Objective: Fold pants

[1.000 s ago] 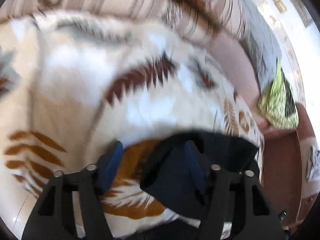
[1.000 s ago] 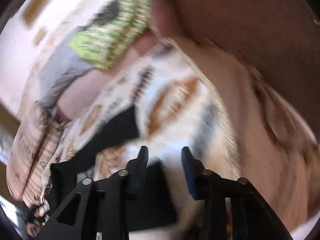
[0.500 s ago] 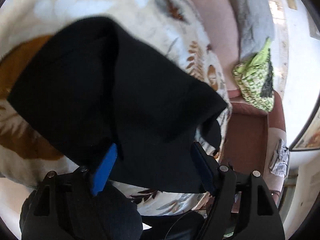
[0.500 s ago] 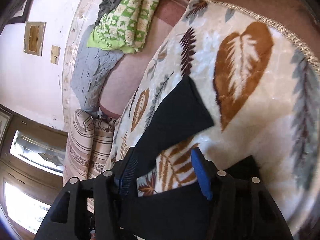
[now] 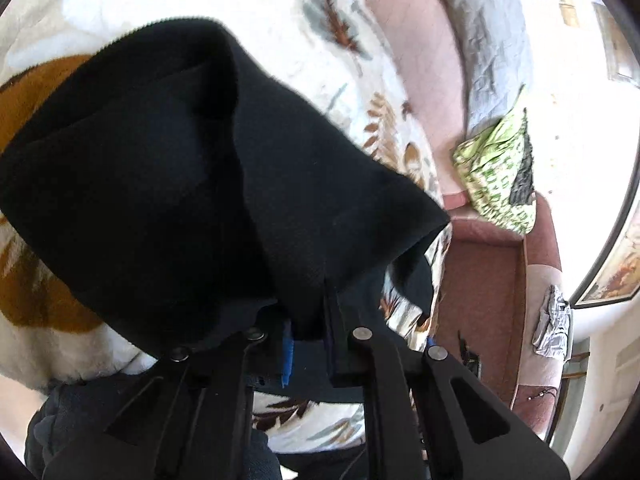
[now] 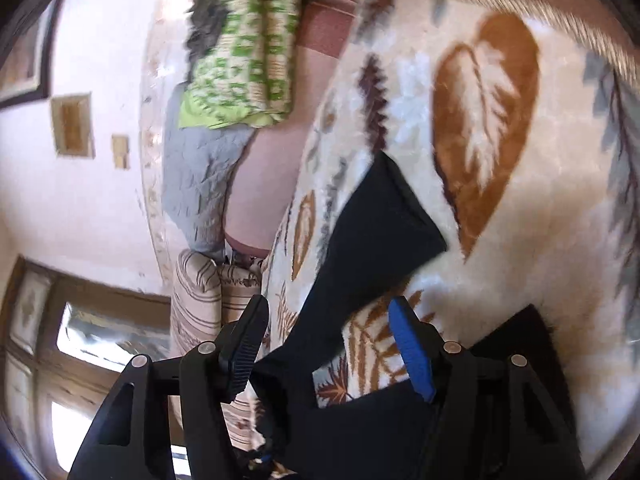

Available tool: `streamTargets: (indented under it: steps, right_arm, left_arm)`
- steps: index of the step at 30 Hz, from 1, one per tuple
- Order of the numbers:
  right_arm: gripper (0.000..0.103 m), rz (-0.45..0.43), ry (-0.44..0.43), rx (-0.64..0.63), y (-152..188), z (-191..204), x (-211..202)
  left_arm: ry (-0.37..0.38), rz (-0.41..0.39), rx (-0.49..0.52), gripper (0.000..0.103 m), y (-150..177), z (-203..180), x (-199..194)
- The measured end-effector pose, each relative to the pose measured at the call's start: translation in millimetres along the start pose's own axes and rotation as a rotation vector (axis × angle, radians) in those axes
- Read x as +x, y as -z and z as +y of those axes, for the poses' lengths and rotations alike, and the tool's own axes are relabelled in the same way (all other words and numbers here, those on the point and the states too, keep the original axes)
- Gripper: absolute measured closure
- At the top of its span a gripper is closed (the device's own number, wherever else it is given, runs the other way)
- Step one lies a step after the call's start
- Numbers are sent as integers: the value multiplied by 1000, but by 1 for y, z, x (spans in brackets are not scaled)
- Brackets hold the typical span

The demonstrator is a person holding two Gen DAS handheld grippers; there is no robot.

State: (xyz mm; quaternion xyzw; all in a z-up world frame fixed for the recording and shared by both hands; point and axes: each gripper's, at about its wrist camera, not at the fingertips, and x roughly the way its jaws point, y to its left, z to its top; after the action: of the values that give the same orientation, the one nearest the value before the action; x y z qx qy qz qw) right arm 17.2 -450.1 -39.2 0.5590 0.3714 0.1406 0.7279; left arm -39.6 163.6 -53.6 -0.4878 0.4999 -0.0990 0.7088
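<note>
Draping over the just-closed left tool (image 5: 308, 344), pants (image 5: 168, 184) hide its grip; right tool (image 6: 332, 344) gapes.

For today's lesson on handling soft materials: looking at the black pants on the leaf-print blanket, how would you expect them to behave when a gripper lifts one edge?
The black pants probably flop: they drape in soft folds where the left gripper has just closed on them. They likely trail, since a leg lies limp on the blanket. Probably not slippery; the weave looks matte.
</note>
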Motion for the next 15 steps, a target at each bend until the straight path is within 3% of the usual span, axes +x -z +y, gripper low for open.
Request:
streamTargets:
  steps: [5, 8, 10, 11, 12, 15]
  right_arm:
    - [37, -18, 33, 89, -13, -16, 18]
    - [38, -48, 68, 62, -19, -12, 27]
    - [50, -39, 113, 27, -22, -11, 33]
    - [80, -41, 169, 10, -21, -11, 35]
    - [99, -39, 174, 11, -20, -13, 34]
    - [100, -99, 139, -34, -17, -1, 15]
  left_arm:
    - [47, -86, 110, 94, 1, -26, -20]
    - [61, -125, 155, 94, -6, -44, -33]
    - [66, -137, 148, 94, -12, -47, -37]
    - [70, -148, 139, 94, -18, -48, -41]
    - [76, -157, 134, 94, -22, -48, -46]
    - [101, -205, 116, 94, -32, -48, -60]
